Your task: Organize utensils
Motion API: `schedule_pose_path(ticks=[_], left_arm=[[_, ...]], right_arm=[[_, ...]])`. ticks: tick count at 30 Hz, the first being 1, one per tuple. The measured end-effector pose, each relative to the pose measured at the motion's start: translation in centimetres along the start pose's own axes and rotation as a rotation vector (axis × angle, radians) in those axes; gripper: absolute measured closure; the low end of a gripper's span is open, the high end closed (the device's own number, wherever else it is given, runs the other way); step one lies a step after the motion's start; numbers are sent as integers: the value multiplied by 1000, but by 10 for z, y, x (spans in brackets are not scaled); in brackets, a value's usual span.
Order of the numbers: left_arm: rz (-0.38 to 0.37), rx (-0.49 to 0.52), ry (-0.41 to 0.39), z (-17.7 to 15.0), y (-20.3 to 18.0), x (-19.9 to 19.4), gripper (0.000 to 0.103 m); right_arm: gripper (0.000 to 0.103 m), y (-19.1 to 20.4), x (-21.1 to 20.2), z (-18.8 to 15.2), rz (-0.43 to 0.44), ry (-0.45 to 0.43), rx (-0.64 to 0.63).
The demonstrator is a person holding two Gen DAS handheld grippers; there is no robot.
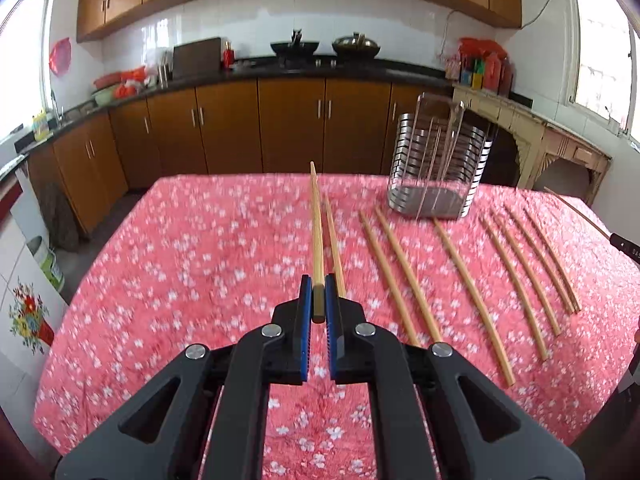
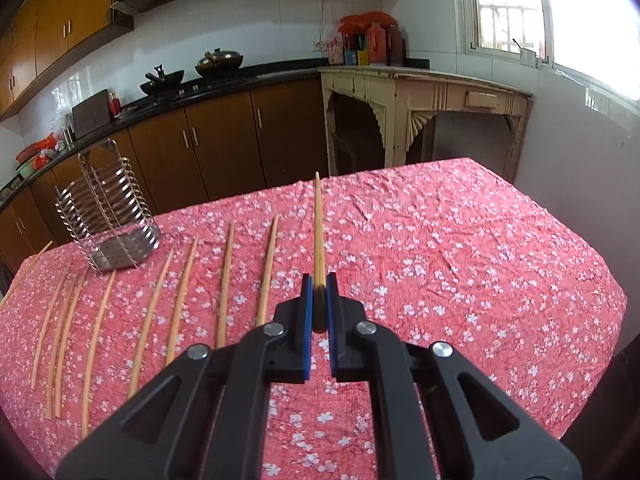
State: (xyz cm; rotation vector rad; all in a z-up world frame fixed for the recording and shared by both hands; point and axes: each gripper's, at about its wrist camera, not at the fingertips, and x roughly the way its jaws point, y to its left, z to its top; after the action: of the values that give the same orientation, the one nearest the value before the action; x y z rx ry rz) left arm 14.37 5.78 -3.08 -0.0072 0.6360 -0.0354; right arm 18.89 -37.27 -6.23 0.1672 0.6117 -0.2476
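Two chopsticks held | left gripper (image 1: 318,300) clenched on one chopstick (image 1: 317,232), right gripper (image 2: 319,300) on another (image 2: 319,232), both above the cloth (image 1: 200,248) | tip each thin end into the slatted steel holder (image 1: 438,168) | smooth round bamboo; rest lie beside holder.
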Motion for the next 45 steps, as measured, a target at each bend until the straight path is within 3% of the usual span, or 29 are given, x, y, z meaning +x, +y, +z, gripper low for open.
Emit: schedule_pose_path(ticks=[5,20,27,30,33,35,45], left_arm=[[-5,11,-38,15,0,-12,97],[39,-3,79,-24,17,49,97],[44,-22,126,-43,22,53,96],[47,-16,132,-48,21,51,94],[43,-9,156,-53,20,50,75],[52,1,162,-56,18,50,70],[73,-22,218,-63,21,58,74]], right_arm=[[96,3,-11,8,11,-26,-4],[96,-3,27,-24,-48,74,-13],[96,-5,32,-25,-51,83,-14],[96,-5,32,-26,-48,85,-13],[96,-5,32,-26,-46,87,-14],[96,-5,31,-25,-44,87,-11],[96,-7,29,-24,-40,92,-1]])
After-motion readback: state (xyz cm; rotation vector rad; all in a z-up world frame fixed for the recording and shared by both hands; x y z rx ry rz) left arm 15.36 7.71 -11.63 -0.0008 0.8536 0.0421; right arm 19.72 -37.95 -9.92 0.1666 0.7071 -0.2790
